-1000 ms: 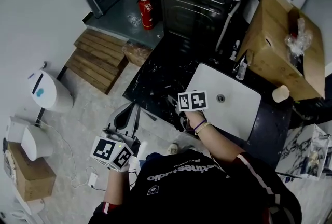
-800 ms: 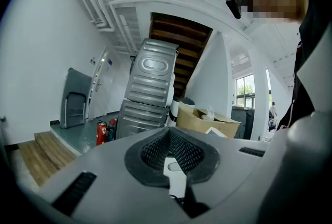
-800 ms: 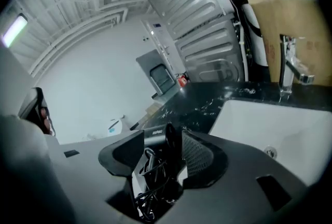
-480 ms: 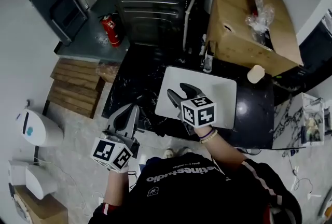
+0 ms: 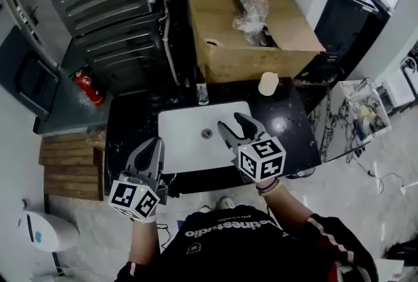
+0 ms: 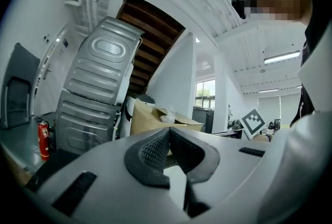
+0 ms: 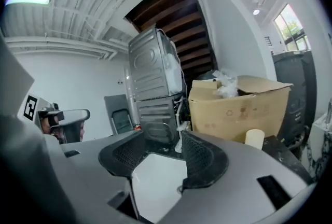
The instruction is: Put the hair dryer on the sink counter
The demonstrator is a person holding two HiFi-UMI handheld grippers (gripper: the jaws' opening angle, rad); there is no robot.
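No hair dryer shows in any view. In the head view the white sink basin (image 5: 189, 143) is set in a black marbled counter (image 5: 294, 137). My right gripper (image 5: 236, 125) hovers over the basin's right half, open and empty. In the right gripper view the basin (image 7: 155, 176) shows through the gap of that gripper (image 7: 163, 153). My left gripper (image 5: 153, 147) is at the counter's front left edge. Its jaws meet at the tips with nothing between them, as the left gripper view confirms (image 6: 167, 135).
A large open cardboard box (image 5: 248, 26) with a plastic bag stands behind the counter, a cream cylinder (image 5: 268, 83) in front of it. A small bottle (image 5: 202, 94) stands behind the basin. Left are a grey metal appliance (image 5: 111, 6), a red fire extinguisher (image 5: 88, 86) and wooden boards (image 5: 65, 163).
The head view has swung to the right, so the sink now lies straight ahead. Both grippers have come up to the counter; the right one is over the basin.
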